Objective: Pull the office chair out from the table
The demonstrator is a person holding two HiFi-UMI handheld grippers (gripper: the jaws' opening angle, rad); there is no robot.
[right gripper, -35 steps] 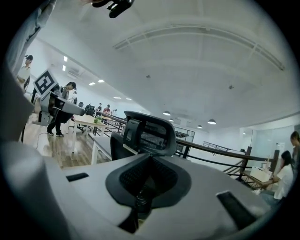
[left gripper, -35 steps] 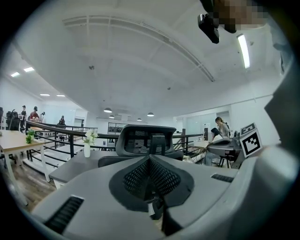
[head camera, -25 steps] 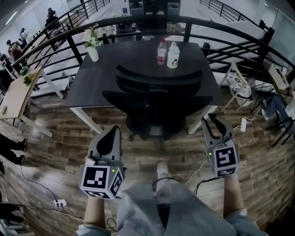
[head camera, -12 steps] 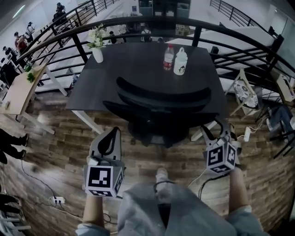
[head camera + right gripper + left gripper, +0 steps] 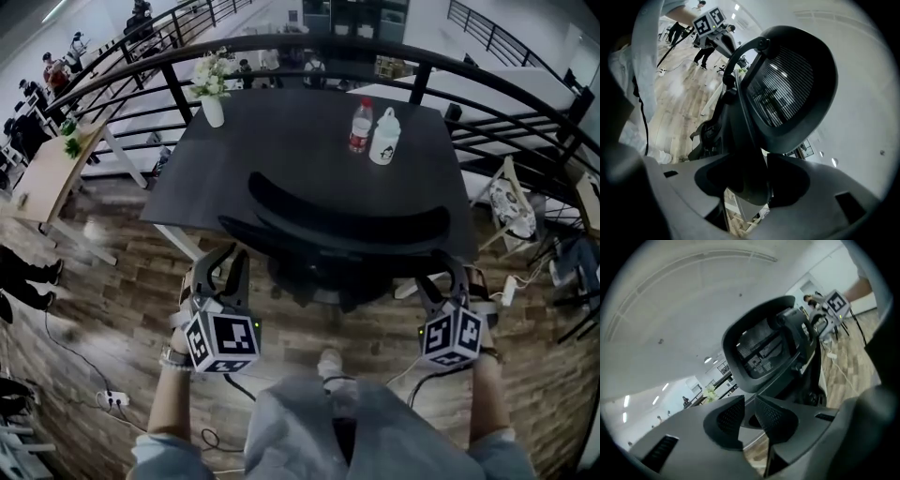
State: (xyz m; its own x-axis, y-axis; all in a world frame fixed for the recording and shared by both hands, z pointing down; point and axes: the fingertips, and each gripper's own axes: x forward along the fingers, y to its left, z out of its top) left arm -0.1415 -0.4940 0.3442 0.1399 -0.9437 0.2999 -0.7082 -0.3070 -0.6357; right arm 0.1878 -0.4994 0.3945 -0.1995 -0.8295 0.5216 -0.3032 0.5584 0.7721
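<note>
A black office chair (image 5: 347, 220) with a mesh back stands tucked under the dark table (image 5: 281, 131). My left gripper (image 5: 228, 272) is at the chair's left armrest. Its jaws have just been opening to a narrow gap (image 5: 750, 416), and I see nothing pressed between them. The chair back (image 5: 764, 352) fills the left gripper view. My right gripper (image 5: 445, 272) is at the right armrest. Its jaws have just been opening and stand wide (image 5: 747, 180), with a black chair part running between them. The mesh back (image 5: 787, 89) rises just beyond.
On the table stand a vase of flowers (image 5: 212, 94) and two bottles (image 5: 360, 125) (image 5: 384, 138). A black railing (image 5: 525, 103) curves behind it. A wooden table (image 5: 42, 183) is at the left and a folding chair (image 5: 511, 202) at the right. Cables and a power strip (image 5: 103, 398) lie on the floor.
Both grippers have moved forward to the chair's armrests and rolled. The right jaws have spread wide around a chair part. The left jaws have parted a little.
</note>
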